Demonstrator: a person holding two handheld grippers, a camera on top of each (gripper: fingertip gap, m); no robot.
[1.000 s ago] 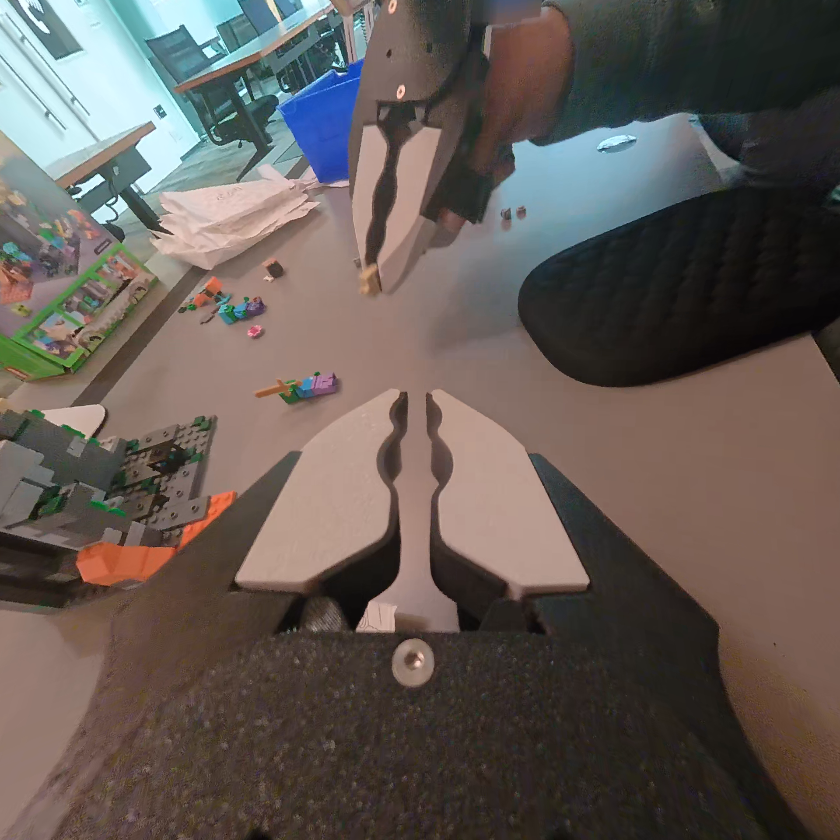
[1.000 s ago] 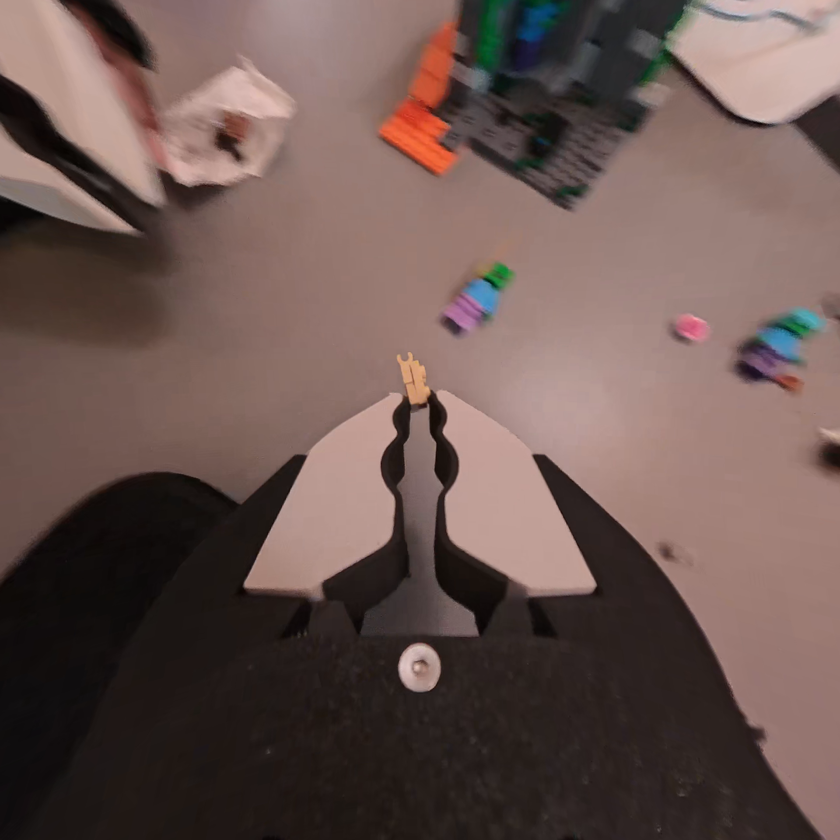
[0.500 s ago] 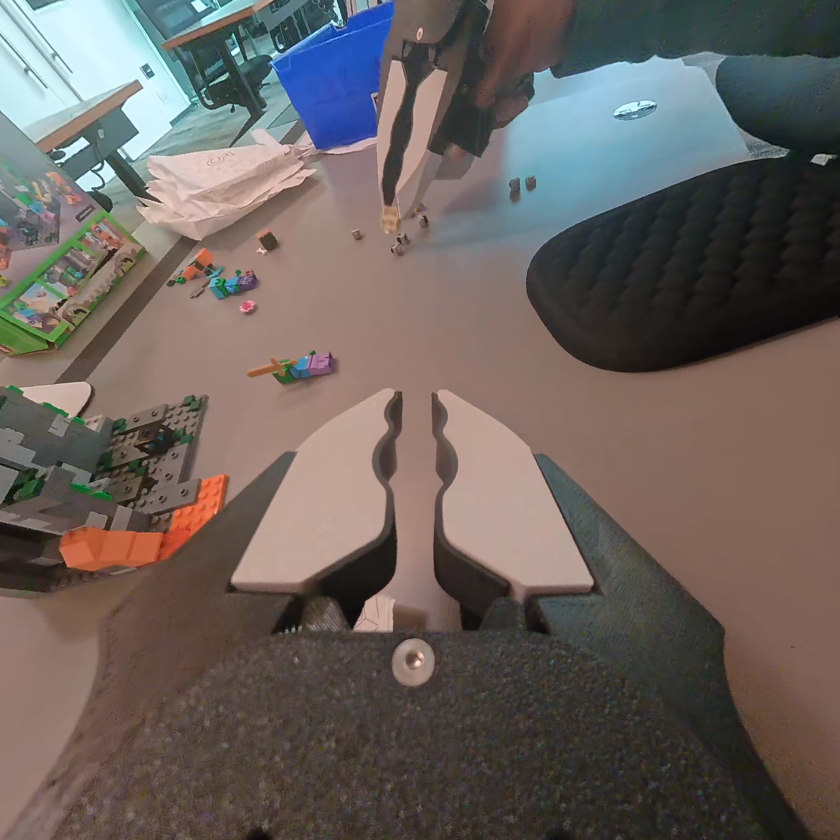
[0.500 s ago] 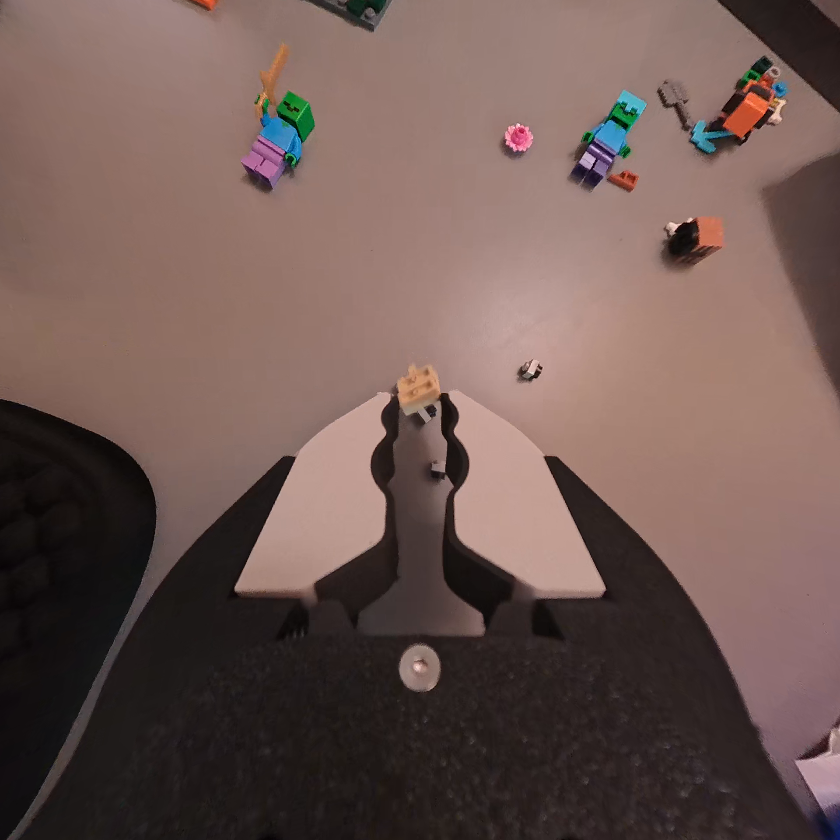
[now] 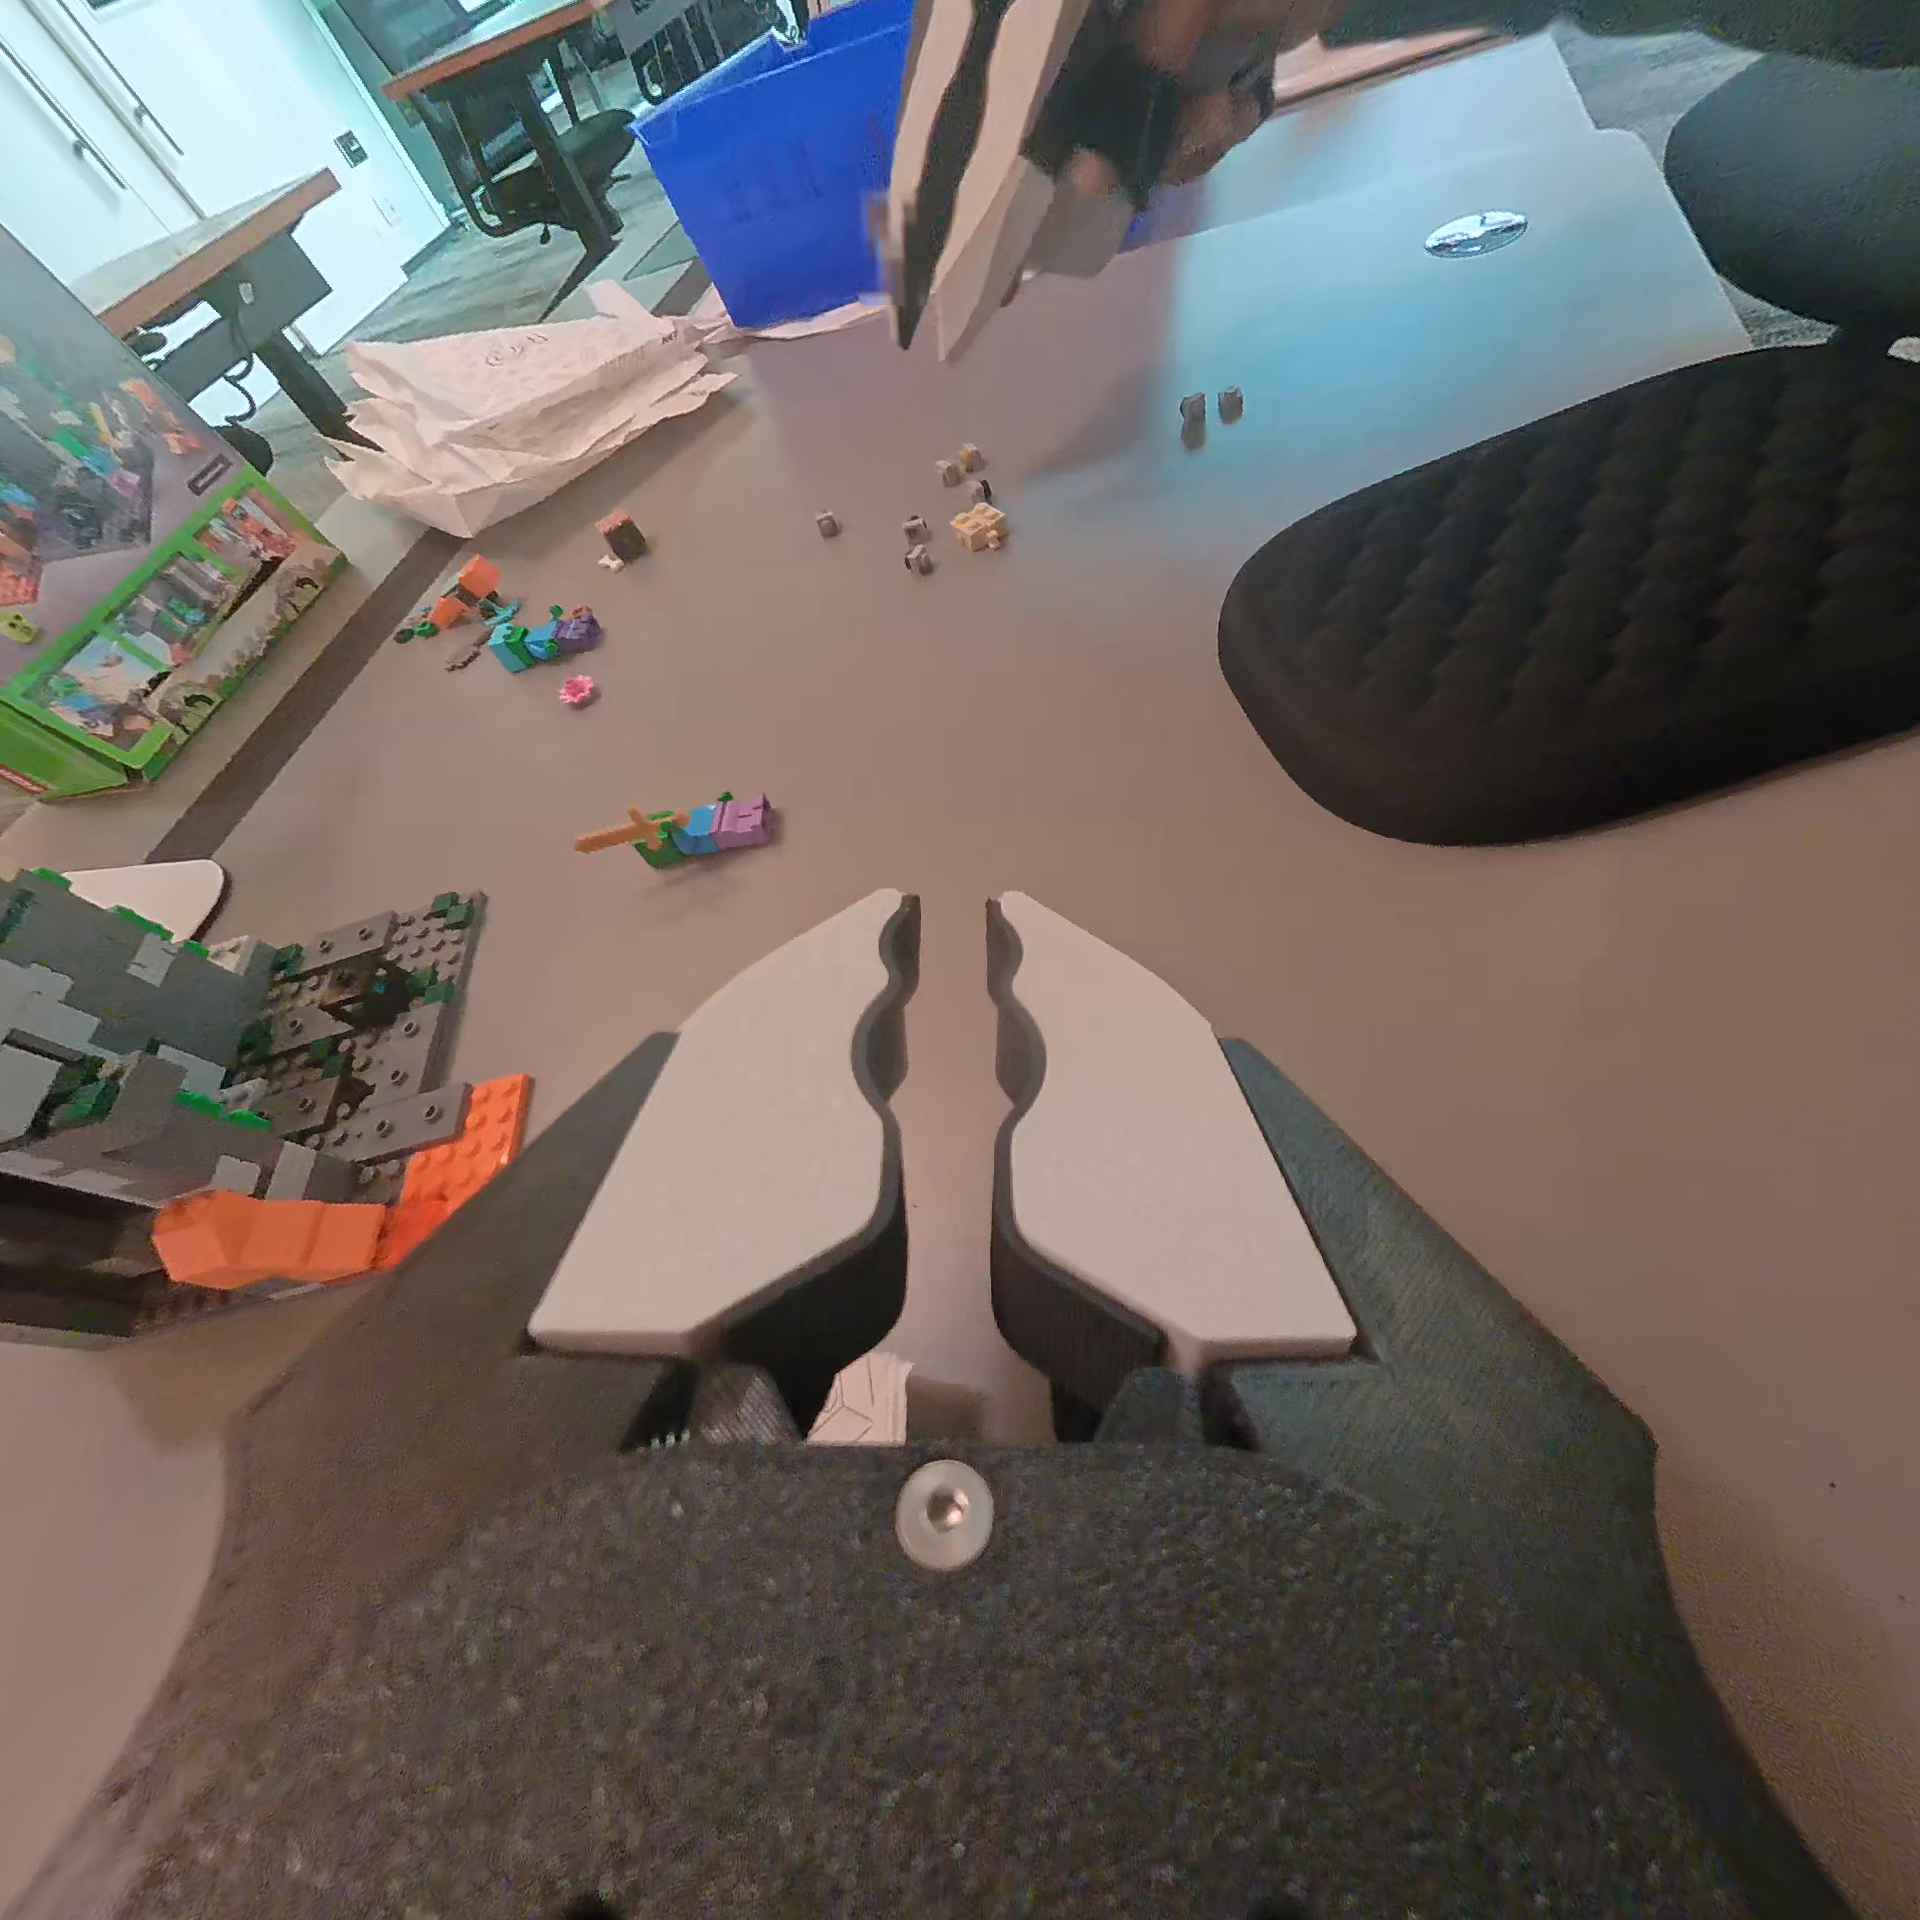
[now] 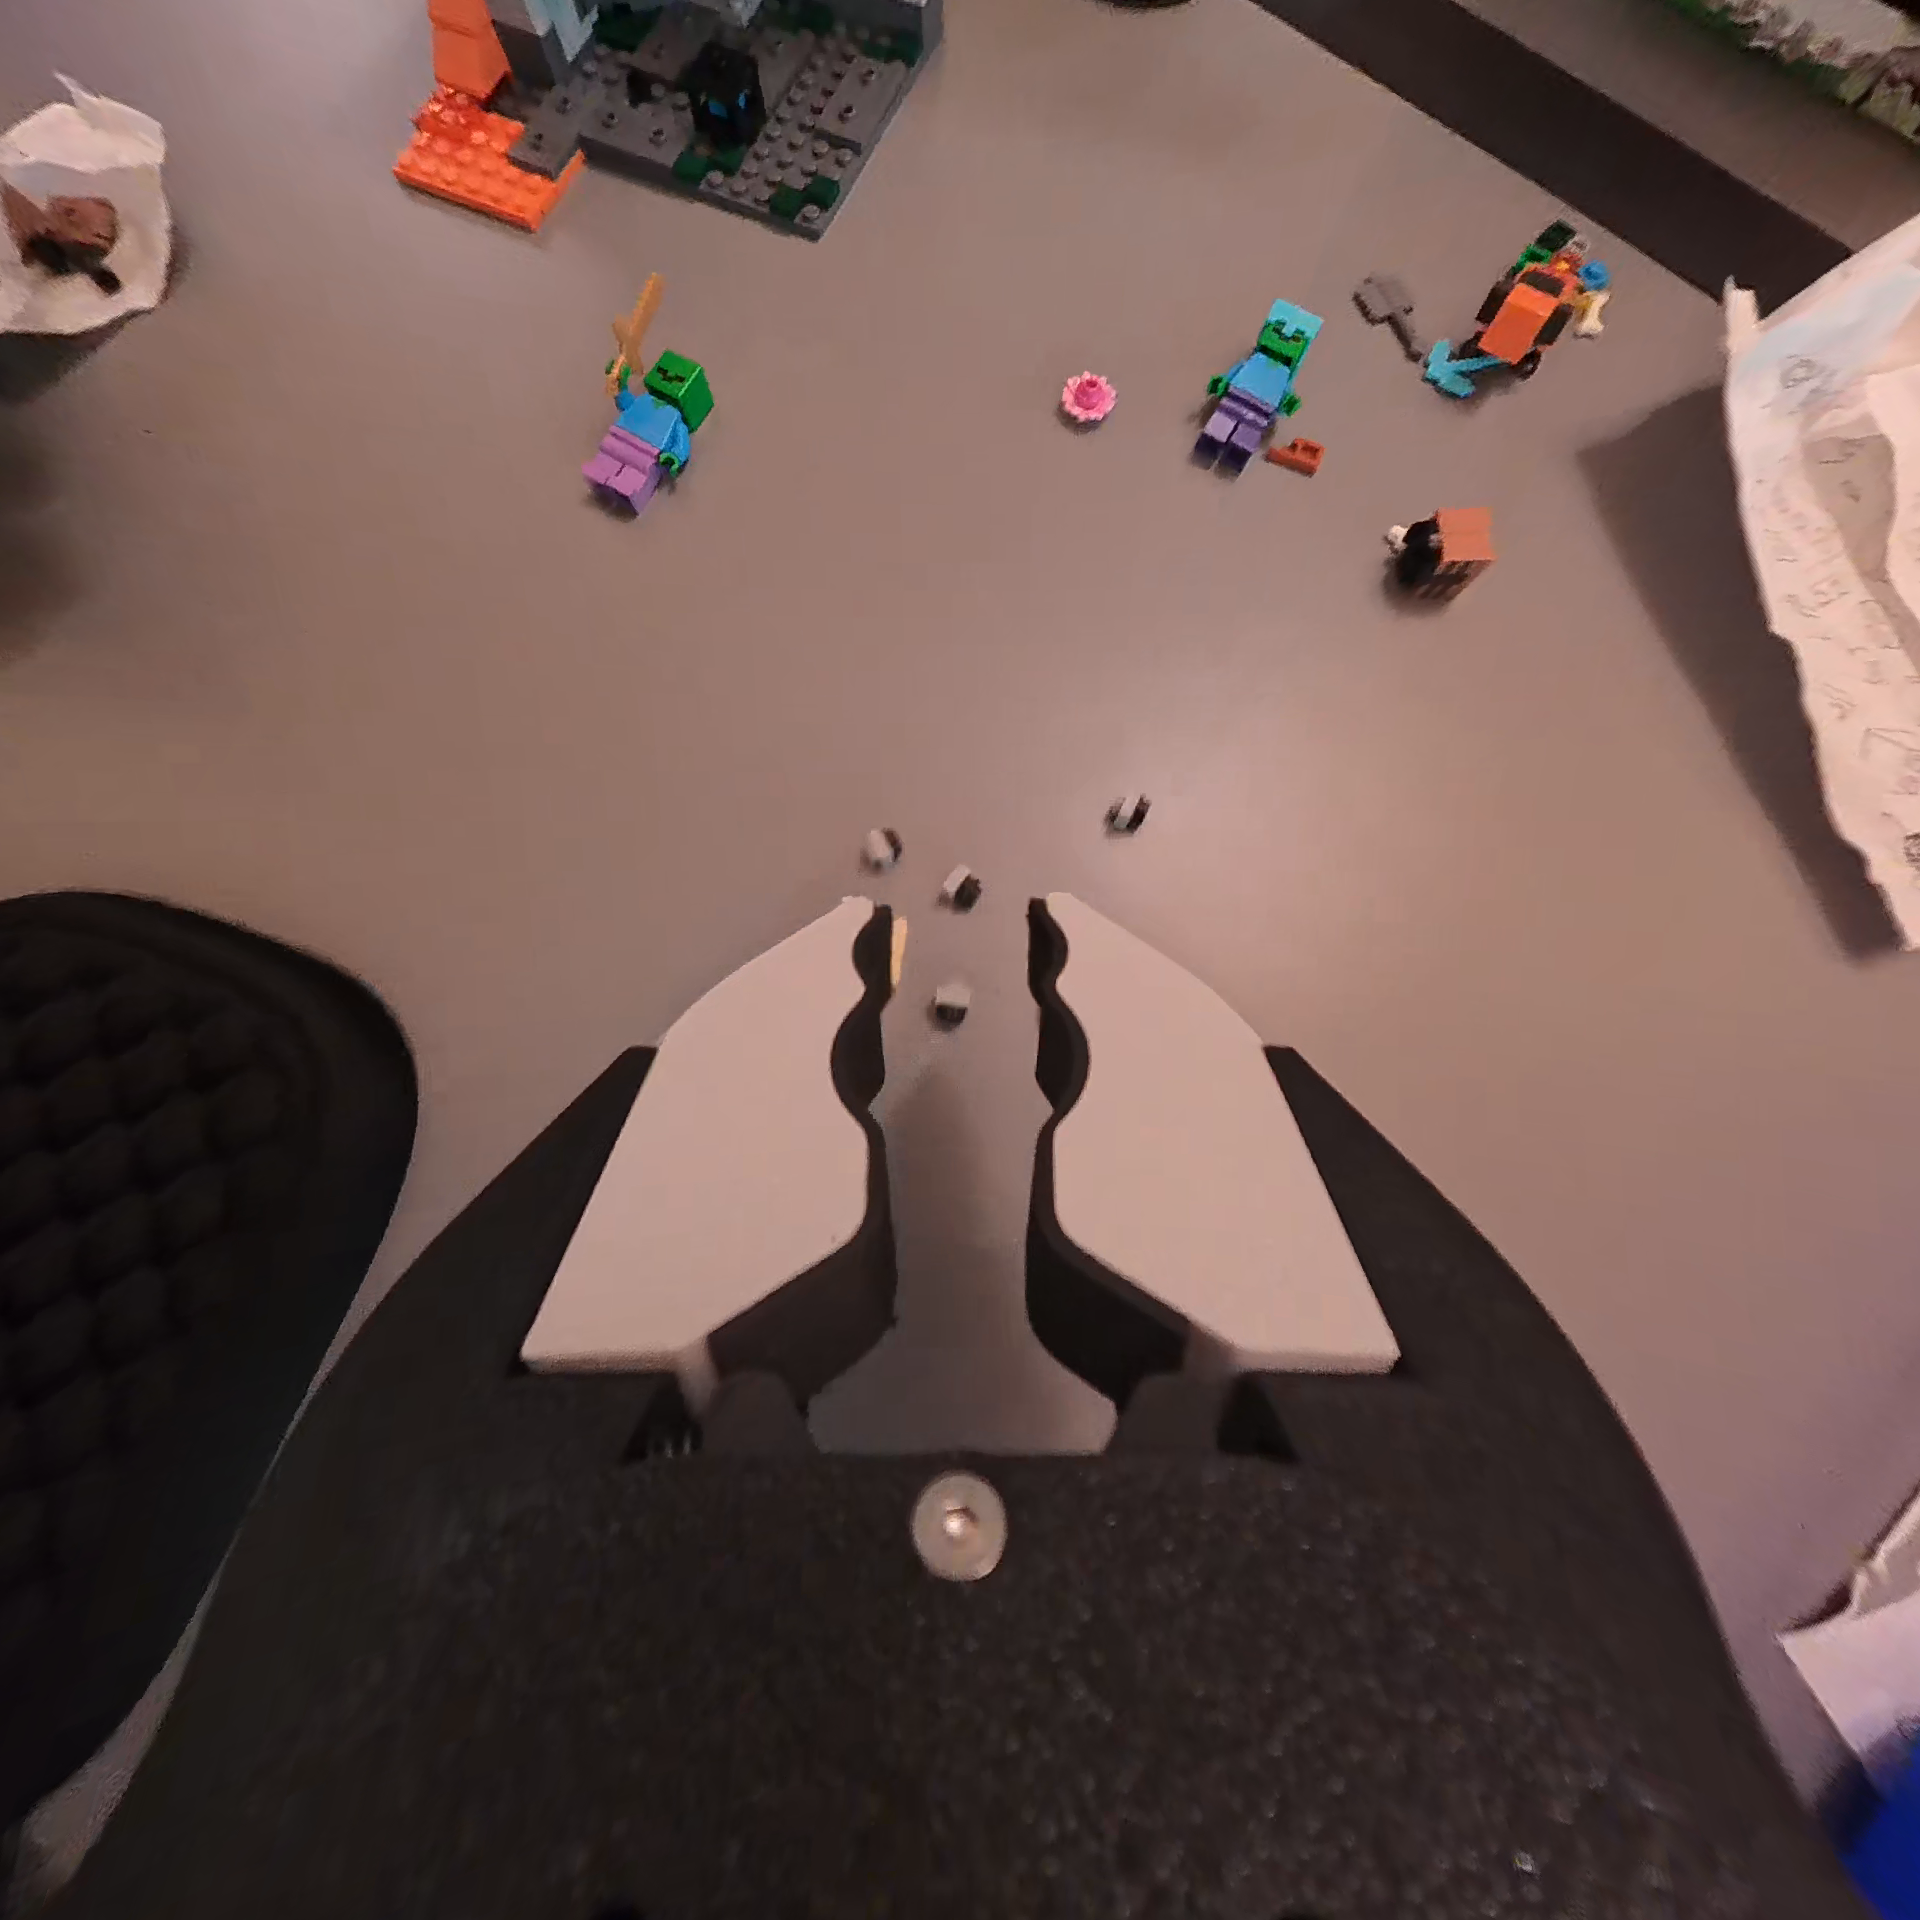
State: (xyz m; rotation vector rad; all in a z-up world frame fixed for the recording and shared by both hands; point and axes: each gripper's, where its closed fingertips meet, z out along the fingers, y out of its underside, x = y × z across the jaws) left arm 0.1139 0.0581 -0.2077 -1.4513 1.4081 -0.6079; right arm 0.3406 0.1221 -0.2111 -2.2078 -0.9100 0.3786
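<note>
Down in the lower half of the left wrist view, the left gripper hangs over the grey table with its jaws a narrow gap apart and nothing between them. Just above its tips in the frame lies a toy zombie figure with a wooden sword, apart from the fingers. At the left edge a grey brick-built model with an orange plate is cut off by the frame, and a green-edged toy box is only partly seen.

At the top centre of that view the right gripper is blurred; its jaws look slightly apart, and the hand behind it is too smeared to make out. Below it on the table sits a tan brick piece among several tiny grey bits.

From the right wrist view, that gripper's jaws stand moderately open and grip nothing. A thin tan sliver shows against the inner edge of the frame-left finger; whether it touches cannot be told. One tiny grey bit lies between the fingers, others just past the tips. A second zombie figure and a pink flower piece lie in the upper right. A black quilted pad fills the left edge, crumpled white paper the right.
</note>
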